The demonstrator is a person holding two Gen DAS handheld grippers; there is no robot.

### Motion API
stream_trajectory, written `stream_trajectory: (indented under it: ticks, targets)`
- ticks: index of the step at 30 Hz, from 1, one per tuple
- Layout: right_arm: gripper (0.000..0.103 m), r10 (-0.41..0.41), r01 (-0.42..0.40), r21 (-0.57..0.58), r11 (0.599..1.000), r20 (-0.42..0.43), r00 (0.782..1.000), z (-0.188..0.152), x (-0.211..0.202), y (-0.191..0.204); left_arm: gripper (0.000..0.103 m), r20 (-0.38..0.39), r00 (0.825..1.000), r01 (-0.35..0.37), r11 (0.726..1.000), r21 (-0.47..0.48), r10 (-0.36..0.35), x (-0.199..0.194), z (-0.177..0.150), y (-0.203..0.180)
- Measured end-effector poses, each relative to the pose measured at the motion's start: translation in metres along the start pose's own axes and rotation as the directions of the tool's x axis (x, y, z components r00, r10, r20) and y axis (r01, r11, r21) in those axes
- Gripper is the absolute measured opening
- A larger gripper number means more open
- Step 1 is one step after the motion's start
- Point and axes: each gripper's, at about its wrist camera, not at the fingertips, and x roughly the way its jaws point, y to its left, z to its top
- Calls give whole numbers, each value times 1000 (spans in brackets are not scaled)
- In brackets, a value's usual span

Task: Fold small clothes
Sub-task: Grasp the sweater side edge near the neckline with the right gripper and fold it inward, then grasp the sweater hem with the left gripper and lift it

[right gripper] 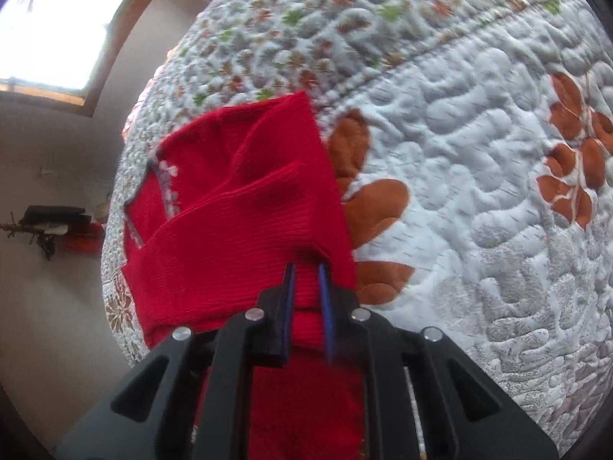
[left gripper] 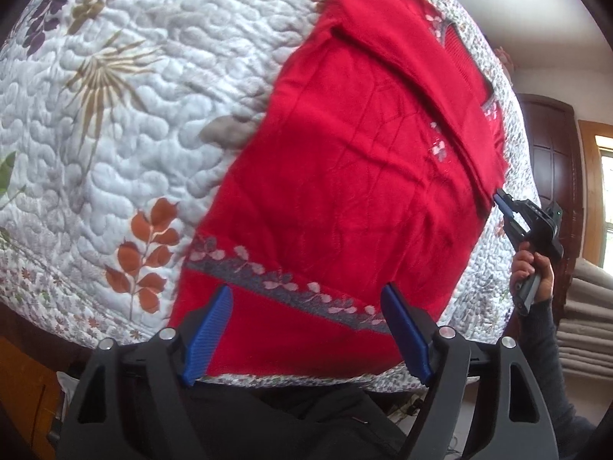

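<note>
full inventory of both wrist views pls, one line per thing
red sweater: 1, red with a grey band of pink leaves near one edge, spread on the quilt, one sleeve folded across it
quilt: 1, white with rust, brown and purple leaf prints, covers the bed under the sweater
window: 1, wood frame, bright, on the wall past the bed
wooden door: 1, dark brown, behind the bed
wall shelf: 1, dark, holds small items too blurred to name
left gripper: 1, black with blue pads, open, over the sweater's banded edge
right gripper: 1, black with blue pads, shut on the red sweater
hand: 1, dark sleeve, holds the right gripper's handle
</note>
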Motion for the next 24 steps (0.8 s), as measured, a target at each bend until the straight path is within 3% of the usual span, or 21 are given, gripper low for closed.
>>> stream_trajectory:
  ticks: [5, 7, 9, 11, 14, 18, 21, 24]
  targets:
    - [21, 62, -61, -25, 998, 64, 996, -30, -53, 9, 80, 51, 998, 21, 999, 29, -22, -22, -8, 1]
    - [37, 75, -71, -64, 995, 51, 996, -57, -75, 20, 82, 73, 997, 22, 997, 81, -28, -30, -10, -9]
    - [64, 49, -45, -114, 992, 33, 998, -90, -89, 30, 83, 89, 996, 12, 991, 132, -24, -34, -15, -17]
    - [78, 9, -8, -150, 989, 0, 1000, -126, -94, 32, 83, 97, 995, -14, 982, 187, -5, -34, -21, -22]
    - [80, -59, 41, -224, 974, -71, 996, -193, -91, 26, 90, 76, 997, -1, 974, 225, -16, -27, -33, -15]
    - [80, -94, 48, -233, 971, -189, 977, -263, -81, -2, 90, -79, 996, 59, 980, 188, -45, 2, -48, 23]
    - [76, -116, 60, -217, 974, -258, 959, -299, -70, -25, 90, -91, 993, 83, 988, 134, -71, 9, -54, 58]
    - [76, -95, 35, -208, 978, -286, 954, -321, -61, -38, 90, -101, 981, 169, 984, 49, -164, 17, -55, 92]
